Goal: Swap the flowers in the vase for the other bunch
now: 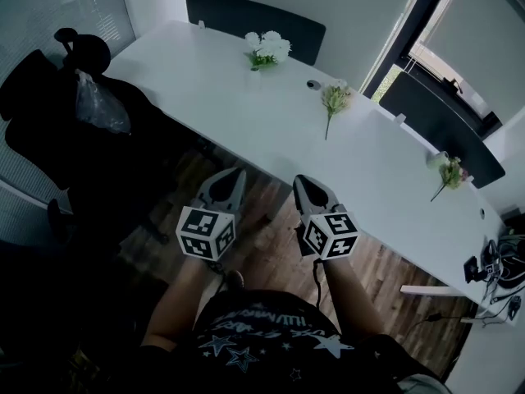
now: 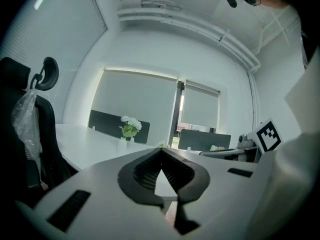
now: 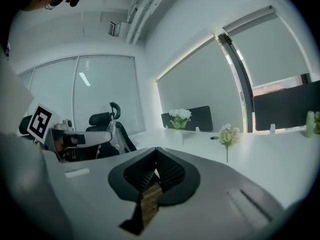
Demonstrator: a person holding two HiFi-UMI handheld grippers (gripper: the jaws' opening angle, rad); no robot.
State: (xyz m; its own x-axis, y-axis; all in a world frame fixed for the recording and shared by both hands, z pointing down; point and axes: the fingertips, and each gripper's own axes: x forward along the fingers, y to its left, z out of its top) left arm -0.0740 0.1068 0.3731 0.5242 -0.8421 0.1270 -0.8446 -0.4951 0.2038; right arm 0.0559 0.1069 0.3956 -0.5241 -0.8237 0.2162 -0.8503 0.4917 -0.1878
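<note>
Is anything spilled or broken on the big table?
No, nothing looks spilled or broken. The white flowers, the middle bunch and the far-right bunch sit spaced apart on the white table.

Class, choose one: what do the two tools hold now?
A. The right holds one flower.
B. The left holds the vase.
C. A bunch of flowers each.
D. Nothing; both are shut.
D: the left tool and the right tool are both shut with nothing between them.

Three flower bunches (image 1: 267,49) (image 1: 335,97) (image 1: 449,171), one table (image 1: 205,89), one office chair (image 1: 49,113).
</note>
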